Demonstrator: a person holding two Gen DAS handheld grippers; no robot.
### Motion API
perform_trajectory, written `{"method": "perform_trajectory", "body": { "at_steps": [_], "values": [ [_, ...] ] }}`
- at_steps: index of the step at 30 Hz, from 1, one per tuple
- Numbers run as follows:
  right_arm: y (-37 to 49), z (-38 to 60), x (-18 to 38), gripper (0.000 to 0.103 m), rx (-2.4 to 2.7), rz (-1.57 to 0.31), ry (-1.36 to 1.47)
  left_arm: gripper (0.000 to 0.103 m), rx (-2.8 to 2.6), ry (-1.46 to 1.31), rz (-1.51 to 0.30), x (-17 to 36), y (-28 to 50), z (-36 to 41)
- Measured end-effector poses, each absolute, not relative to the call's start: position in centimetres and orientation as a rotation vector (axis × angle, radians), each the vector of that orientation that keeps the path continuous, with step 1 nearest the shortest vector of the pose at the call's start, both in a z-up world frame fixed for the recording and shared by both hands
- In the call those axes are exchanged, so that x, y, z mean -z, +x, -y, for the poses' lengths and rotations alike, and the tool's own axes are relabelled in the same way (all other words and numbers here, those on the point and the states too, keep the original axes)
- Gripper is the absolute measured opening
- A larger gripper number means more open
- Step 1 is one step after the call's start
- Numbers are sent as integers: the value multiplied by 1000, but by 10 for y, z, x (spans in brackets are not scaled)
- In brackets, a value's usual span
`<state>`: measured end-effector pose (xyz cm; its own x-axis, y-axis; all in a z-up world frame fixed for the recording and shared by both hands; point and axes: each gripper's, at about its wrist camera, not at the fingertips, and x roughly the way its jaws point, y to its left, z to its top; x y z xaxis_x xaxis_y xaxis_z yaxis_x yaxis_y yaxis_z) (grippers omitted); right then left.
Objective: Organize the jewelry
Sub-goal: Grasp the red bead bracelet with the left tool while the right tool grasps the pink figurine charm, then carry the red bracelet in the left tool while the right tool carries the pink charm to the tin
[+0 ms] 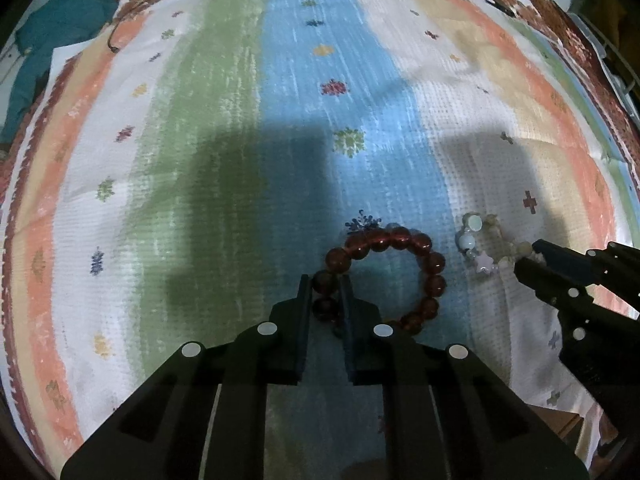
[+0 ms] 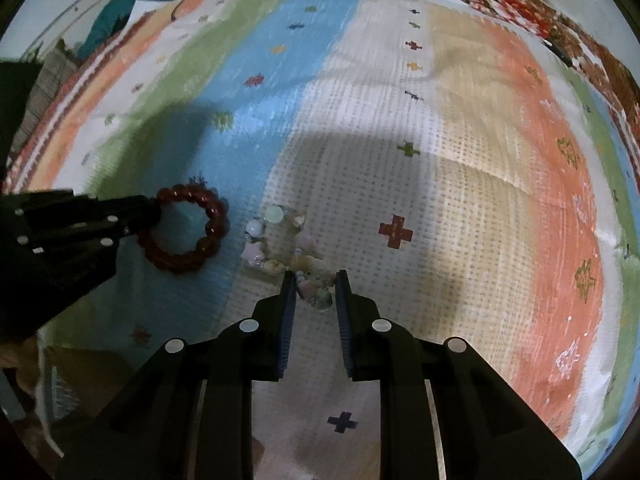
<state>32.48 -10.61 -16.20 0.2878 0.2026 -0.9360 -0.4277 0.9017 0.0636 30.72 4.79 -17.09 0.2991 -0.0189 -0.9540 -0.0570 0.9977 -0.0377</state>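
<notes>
A dark red bead bracelet point(image 1: 400, 268) lies on the striped cloth point(image 1: 240, 120). My left gripper point(image 1: 326, 284) has its jaws close around the bracelet's left beads. The bracelet also shows in the right wrist view point(image 2: 192, 236), with the left gripper point(image 2: 154, 210) at its left edge. A pale bracelet of stars, shells and round beads point(image 2: 280, 248) lies to its right. My right gripper point(image 2: 316, 280) has its jaws close around the near beads of the pale bracelet. In the left wrist view the pale bracelet point(image 1: 484, 244) meets the right gripper point(image 1: 528, 256).
The striped cloth point(image 2: 440, 160) covers the whole surface, with a brown patterned border point(image 1: 560, 28) at the far edge. A teal fabric bundle point(image 1: 60, 28) lies beyond the far left corner. A thin dark cord point(image 1: 116, 40) lies near the far left border.
</notes>
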Motion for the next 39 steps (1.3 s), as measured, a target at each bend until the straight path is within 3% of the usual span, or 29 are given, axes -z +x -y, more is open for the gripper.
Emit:
{"method": "perform_trajectory", "body": {
  "at_steps": [39],
  "values": [
    [279,114,104,20,-432,-1088,-193,13,-40,-124,-1130,93,259,-45]
  ]
}}
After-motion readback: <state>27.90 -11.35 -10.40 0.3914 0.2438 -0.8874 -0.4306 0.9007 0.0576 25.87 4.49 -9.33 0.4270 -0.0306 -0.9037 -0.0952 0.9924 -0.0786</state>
